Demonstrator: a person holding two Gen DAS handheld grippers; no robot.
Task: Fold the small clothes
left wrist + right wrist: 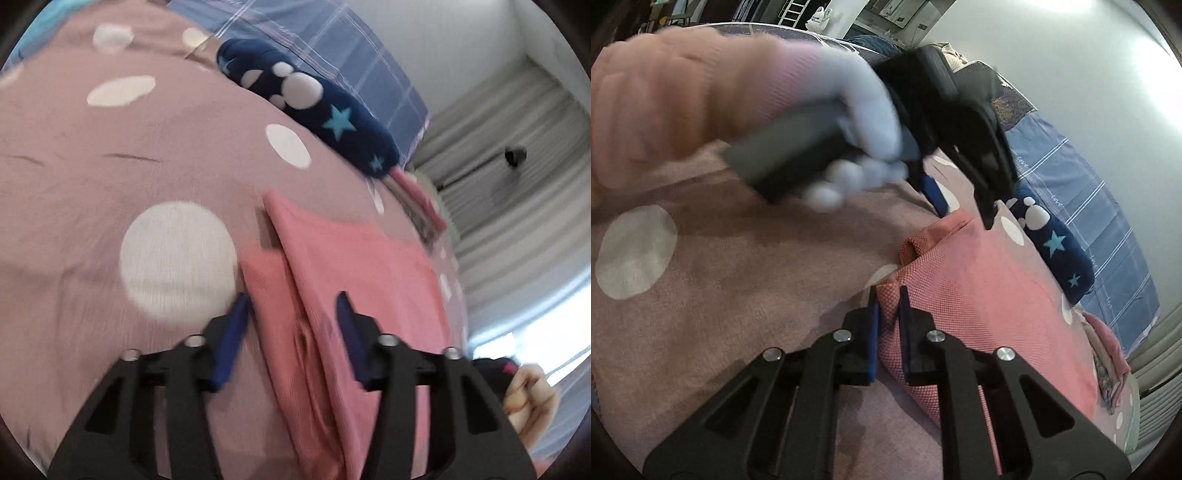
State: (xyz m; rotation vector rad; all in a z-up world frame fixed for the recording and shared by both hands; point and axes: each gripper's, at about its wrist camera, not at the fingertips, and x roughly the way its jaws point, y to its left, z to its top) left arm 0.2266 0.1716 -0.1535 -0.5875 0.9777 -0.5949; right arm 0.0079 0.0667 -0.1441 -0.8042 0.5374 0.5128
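On the bed (738,295), one pink garment (979,302) is lying flat on the dotted pink cover. The right gripper (888,291) is clenching a corner of the garment. The left gripper (293,299) is straddling a ridge at the opposite edge, jaws parted, not yet pinching. Ideally both corners are lifting together, keeping the fold square. One navy starred cushion (332,110) is sitting beyond.

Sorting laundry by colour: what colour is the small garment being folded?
Salmon pink garment, with a fine woven check; clearest in the right wrist view.
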